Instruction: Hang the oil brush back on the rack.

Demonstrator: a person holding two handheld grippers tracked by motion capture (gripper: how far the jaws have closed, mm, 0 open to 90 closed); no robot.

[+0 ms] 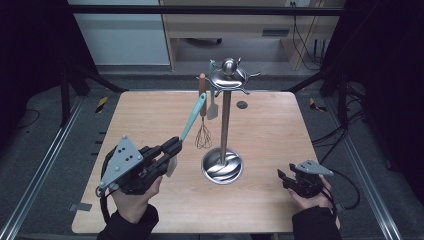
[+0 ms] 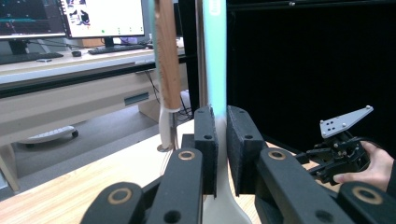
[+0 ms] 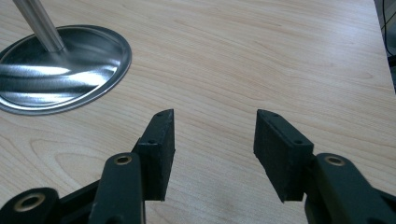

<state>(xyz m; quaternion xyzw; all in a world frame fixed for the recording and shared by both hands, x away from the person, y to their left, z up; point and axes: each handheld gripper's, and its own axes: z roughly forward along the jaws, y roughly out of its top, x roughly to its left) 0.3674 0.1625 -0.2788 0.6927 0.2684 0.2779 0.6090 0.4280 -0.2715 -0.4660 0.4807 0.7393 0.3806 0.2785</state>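
While left gripper [image 1: 172,147] fingers clamp teal spatula [image 1: 192,117], right gripper [image 1: 284,176] fingers spread.

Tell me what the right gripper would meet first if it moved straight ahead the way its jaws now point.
Probably bare table: the right gripper, open and low, aims across the wood. The stand's round steel base sits off to the left of that line, so it would likely pass beside it; depth is hard to judge.

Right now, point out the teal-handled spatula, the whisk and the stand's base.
teal-handled spatula [image 1: 192,116]: high view, mid-handle.
whisk [image 1: 203,137]: high view, wire loops.
stand's base [image 1: 222,166]: high view, steel dish beside the pole.
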